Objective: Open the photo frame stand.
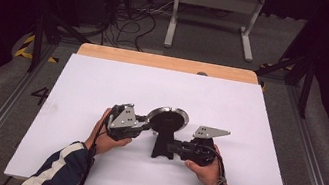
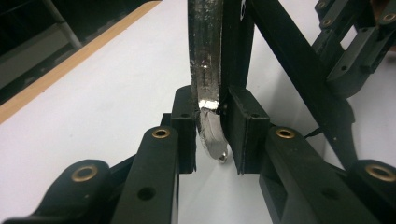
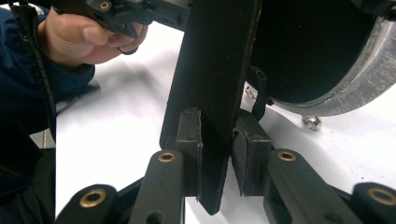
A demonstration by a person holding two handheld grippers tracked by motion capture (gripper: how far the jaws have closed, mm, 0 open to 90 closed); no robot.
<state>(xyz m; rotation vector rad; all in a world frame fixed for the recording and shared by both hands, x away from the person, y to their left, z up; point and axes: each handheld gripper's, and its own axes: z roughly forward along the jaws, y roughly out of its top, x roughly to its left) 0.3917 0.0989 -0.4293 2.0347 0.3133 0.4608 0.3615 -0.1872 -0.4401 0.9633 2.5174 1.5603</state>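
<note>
A round disc (image 1: 168,119) with a silver rim and a black face stands tilted on a black stand (image 1: 163,149) in the middle of the white board. My left gripper (image 1: 146,126) is shut on the disc's left edge. In the left gripper view its jaws (image 2: 212,130) pinch the silver rim (image 2: 205,70) and the black backing. My right gripper (image 1: 172,148) comes in from the right and is shut on the stand. In the right gripper view the flat black stand (image 3: 215,70) sits between the pads of the right gripper (image 3: 217,144), with the disc (image 3: 308,46) behind it.
A white board (image 1: 102,87) covers a wooden table whose edge (image 1: 167,62) shows at the back. A small silver nut (image 3: 311,122) shows under the disc's rim. Cables and a white frame (image 1: 213,14) lie on the floor beyond the table.
</note>
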